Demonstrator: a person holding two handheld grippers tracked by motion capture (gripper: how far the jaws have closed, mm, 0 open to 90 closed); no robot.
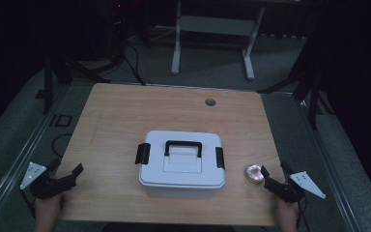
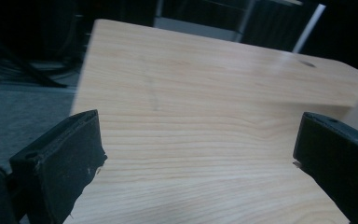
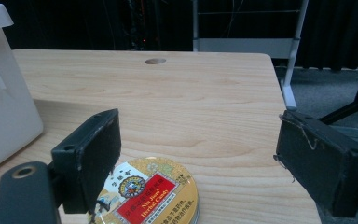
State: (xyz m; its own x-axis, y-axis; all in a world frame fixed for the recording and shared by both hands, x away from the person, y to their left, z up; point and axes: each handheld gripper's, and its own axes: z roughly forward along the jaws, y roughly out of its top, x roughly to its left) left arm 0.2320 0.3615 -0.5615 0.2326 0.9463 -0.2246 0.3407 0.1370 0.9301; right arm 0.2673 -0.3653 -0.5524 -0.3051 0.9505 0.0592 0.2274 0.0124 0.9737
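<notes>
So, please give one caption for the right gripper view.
Open right gripper poised over a round candy tin beside the white box.

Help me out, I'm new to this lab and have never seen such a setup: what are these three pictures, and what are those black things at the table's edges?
A person sits at a light wooden table and holds a hand tool with a two-jaw claw in each hand. The high view looks down from above: the left claw and the right claw both rest near the table's front corners. The other two pictures come from cameras riding on each claw, looking out between its black jaws. On the table stand a white plastic box with a black handle and side latches, closed, and a round gold candy tin with a red label beside the right claw. Both claws are open and hold nothing.
</notes>
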